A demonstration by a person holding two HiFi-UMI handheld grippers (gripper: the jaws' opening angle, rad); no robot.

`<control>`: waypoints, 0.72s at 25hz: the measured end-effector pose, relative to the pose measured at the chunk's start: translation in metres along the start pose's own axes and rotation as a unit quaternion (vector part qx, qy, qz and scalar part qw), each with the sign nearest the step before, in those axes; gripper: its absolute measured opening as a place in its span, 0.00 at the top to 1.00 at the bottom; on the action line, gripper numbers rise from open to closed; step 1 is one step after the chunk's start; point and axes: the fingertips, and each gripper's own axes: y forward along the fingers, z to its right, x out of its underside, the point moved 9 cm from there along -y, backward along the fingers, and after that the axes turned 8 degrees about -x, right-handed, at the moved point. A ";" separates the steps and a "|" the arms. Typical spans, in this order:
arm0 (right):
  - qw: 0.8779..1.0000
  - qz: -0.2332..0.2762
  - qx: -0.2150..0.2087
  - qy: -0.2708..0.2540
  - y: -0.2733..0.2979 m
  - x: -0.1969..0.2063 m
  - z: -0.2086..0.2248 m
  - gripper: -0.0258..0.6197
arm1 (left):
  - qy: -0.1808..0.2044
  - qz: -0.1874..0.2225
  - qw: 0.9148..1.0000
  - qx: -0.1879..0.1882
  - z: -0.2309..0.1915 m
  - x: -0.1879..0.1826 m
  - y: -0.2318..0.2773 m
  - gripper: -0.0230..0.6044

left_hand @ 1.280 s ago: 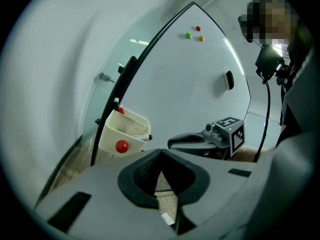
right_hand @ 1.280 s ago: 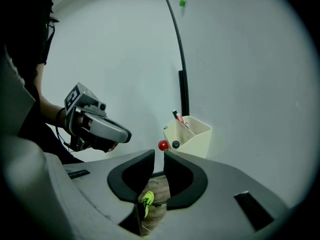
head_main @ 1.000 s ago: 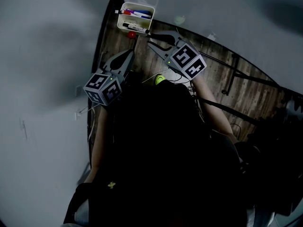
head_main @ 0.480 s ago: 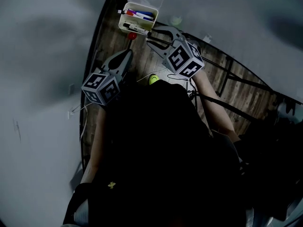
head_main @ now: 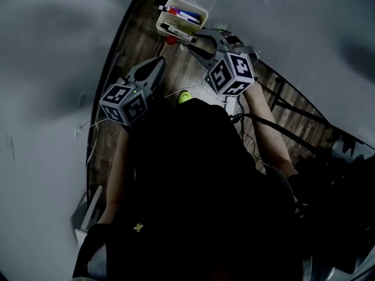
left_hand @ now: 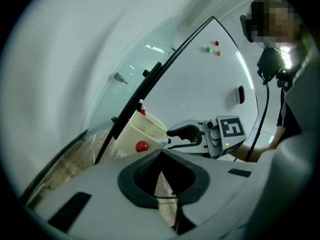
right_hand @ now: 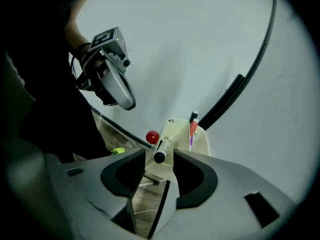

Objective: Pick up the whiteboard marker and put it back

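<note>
The jaws of my right hand-held gripper [right_hand: 160, 160] have just been opening; the whiteboard marker [right_hand: 161, 149] lies free between them at the tray [right_hand: 180, 130], practically returned.

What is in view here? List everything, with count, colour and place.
whiteboard: one, white, upright behind the tray
tray: one, cream, at the whiteboard's foot
markers: at least three, red, blue and black-capped, in the tray
red ball: one, beside the tray
dots: three, green, red, orange, high on the whiteboard
green thing: one, yellow-green, on the floor
floor: brown planks, below the whiteboard
left gripper: grey, shut, empty, short of the tray
right gripper: grey, jaws just opened, either side of the black-capped marker without pressing it
</note>
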 end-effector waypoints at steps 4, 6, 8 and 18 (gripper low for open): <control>1.000 -0.011 0.000 -0.029 0.002 -0.002 0.001 0.69 | -0.001 -0.003 1.000 0.001 0.000 0.001 0.000 0.91; 0.999 -0.019 0.001 -0.043 0.004 -0.003 0.002 0.71 | 0.000 -0.003 1.000 0.001 -0.001 -0.001 -0.001 0.91; 0.998 -0.024 -0.002 -0.052 0.007 -0.002 0.002 0.72 | 0.003 -0.003 1.000 -0.001 -0.002 -0.002 -0.001 0.91; 0.998 -0.029 -0.014 -0.061 0.013 0.001 0.007 0.74 | -0.009 -0.003 1.000 -0.015 -0.016 -0.003 -0.012 0.91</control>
